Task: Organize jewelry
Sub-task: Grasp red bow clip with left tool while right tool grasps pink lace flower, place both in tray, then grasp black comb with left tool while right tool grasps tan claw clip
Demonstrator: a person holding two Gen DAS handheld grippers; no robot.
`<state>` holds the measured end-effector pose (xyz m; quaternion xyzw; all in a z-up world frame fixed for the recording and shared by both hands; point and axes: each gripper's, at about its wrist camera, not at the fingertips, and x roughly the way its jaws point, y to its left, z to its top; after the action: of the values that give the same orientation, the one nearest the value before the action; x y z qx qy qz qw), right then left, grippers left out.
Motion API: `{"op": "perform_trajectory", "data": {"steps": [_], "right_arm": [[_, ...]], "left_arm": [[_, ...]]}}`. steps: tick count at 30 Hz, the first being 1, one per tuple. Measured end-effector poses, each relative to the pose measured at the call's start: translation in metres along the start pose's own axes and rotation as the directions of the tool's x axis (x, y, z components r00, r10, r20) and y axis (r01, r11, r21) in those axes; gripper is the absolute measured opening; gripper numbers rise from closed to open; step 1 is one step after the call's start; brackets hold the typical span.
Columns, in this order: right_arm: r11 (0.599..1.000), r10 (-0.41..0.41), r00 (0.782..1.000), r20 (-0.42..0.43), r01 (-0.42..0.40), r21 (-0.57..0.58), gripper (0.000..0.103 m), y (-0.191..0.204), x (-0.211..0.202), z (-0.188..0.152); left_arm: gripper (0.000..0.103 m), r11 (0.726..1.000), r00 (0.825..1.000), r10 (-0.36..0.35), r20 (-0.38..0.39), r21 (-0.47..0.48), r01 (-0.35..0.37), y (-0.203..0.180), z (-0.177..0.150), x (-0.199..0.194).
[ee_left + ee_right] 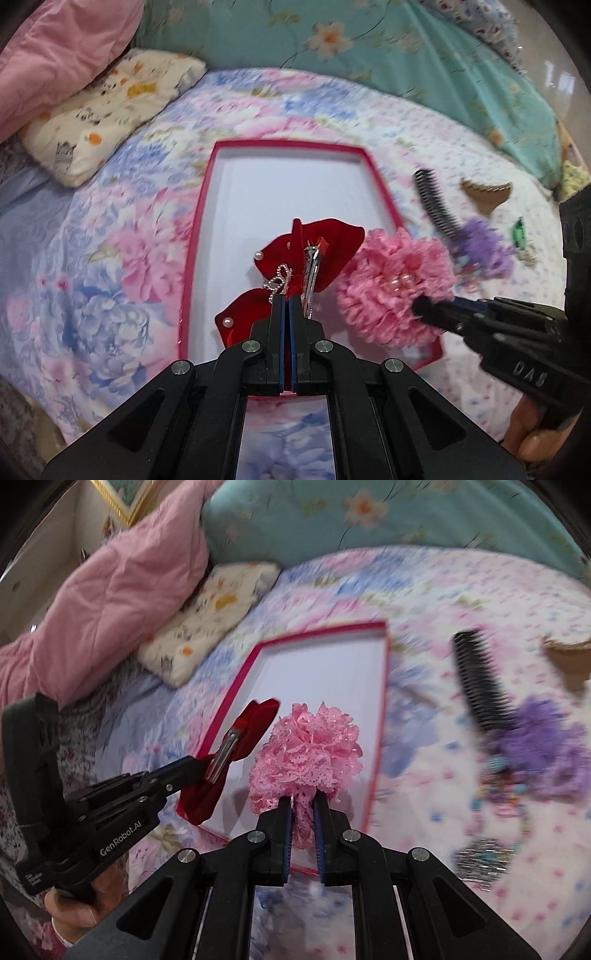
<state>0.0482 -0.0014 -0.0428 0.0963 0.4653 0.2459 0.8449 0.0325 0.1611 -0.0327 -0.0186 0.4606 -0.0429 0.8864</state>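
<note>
**A:** Left wrist view: left gripper (pixel 287 301) is angled steeply down over the red-rimmed tray (pixel 201 236), jaws clenched on the red bow clip (pixel 291 258). Bow hangs above the near half of the white tray floor, metal clip bar to the right of the fingers.

**B:** Right side?

**A:** Right gripper (pixel 302 805) also pitched down, clamped on the base of the pink lace flower (pixel 304 753). Flower sits over the tray's near right part, just beside the bow; touching or not, can't tell.

**B:** Hands visible?

**A:** Partly. Fingers of the left hand (pixel 79 904) wrap that gripper's handle at the lower left of the right wrist view; the right hand (pixel 524 432) shows at the lower right edge of the left one. Tools converge, tips near each other.

**B:** Rest of the items?

**A:** Right of the tray on the floral bedspread (pixel 110 280): black comb (pixel 478 679), purple flower piece (pixel 539 746), a brown comb (pixel 485 194), small beaded bits. Blurred.
</note>
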Motion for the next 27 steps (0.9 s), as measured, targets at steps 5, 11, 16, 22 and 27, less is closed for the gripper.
{"op": "perform_trajectory", "data": {"steps": [5,11,16,22,27], "right_arm": [[1.0,-0.013,0.998,-0.057,0.013,-0.01,0.01,0.0,0.026,-0.004],[1.0,-0.006,0.996,-0.086,0.008,0.016,0.02,-0.011,0.03,-0.006],[1.0,-0.002,0.997,-0.08,0.004,0.022,0.046,-0.011,0.027,-0.005],[1.0,-0.014,0.999,-0.034,0.015,0.011,0.046,-0.012,0.003,-0.008],[0.999,-0.031,0.999,0.013,0.03,0.031,0.054,-0.021,-0.021,-0.011]], "left_arm": [[0.001,1.0,0.998,0.025,-0.055,-0.017,-0.026,0.007,-0.008,0.021],[0.002,0.999,0.996,0.041,-0.08,-0.014,-0.043,0.007,-0.011,0.03],[0.017,0.998,0.994,0.065,-0.091,-0.006,-0.065,0.004,-0.011,0.031],[0.06,0.997,0.994,0.078,-0.071,0.001,-0.079,0.0,-0.01,0.021],[0.075,0.996,0.994,0.093,-0.05,0.001,-0.093,-0.005,-0.008,0.009]]}}
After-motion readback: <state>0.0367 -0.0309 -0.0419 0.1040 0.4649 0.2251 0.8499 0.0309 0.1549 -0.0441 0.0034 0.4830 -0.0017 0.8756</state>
